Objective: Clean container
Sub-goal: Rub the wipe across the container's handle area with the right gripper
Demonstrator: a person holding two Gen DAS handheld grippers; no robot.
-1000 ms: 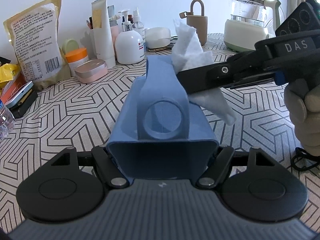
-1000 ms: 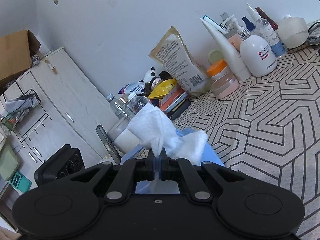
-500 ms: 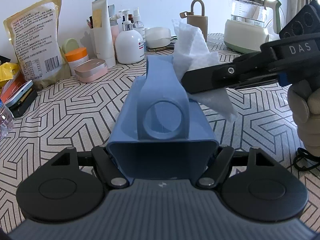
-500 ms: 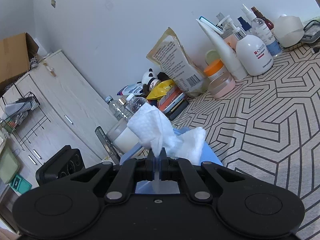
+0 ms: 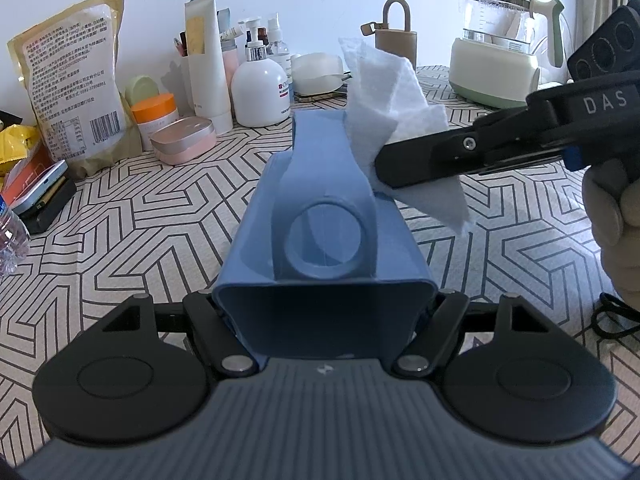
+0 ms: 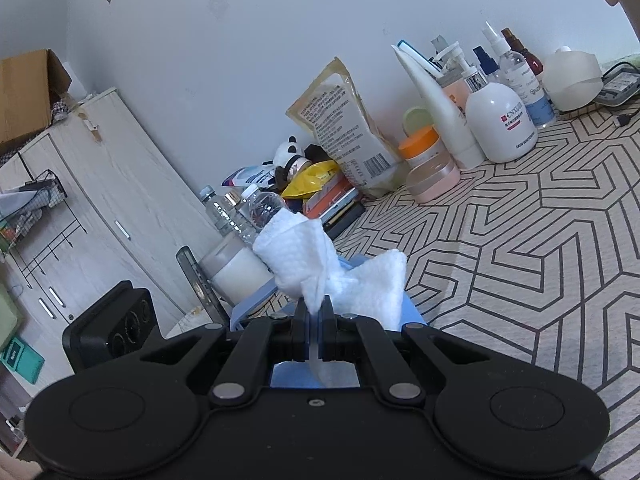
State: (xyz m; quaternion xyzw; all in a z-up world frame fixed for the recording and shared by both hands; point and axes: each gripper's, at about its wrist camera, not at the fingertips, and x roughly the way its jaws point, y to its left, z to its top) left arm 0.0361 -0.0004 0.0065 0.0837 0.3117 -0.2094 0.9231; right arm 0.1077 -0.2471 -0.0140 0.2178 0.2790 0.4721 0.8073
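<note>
Left tool: left tool [image 5: 324,312] is clamped on the near end of the blue container [image 5: 324,216], one finger on each side wall, jaws spread only as wide as that body.
Right tool: right tool [image 6: 316,316] has its jaws pressed together on a white wipe [image 6: 332,272]; the gloved hand [image 5: 612,216] behind it shows at the right edge of the left wrist view.
Container: held just above the patterned worktop [image 5: 140,216], lying lengthwise away from the left camera, with a strap-like piece and a round ring on its top face.
Wipe: bunched, and it looks clean and dry; it sits against the right upper edge of the container near its far end.
Done so far: both grips look secure and the wipe has been brought to the container.
Left to do: judging by the spotless wipe, most of the rubbing appears to remain, namely the top, the sides and the inside, which cannot be seen here.
Clutter: bottles [image 5: 260,88], a food bag [image 5: 72,80] and a kettle [image 5: 496,60] stand at the back, well apart from the work.
</note>
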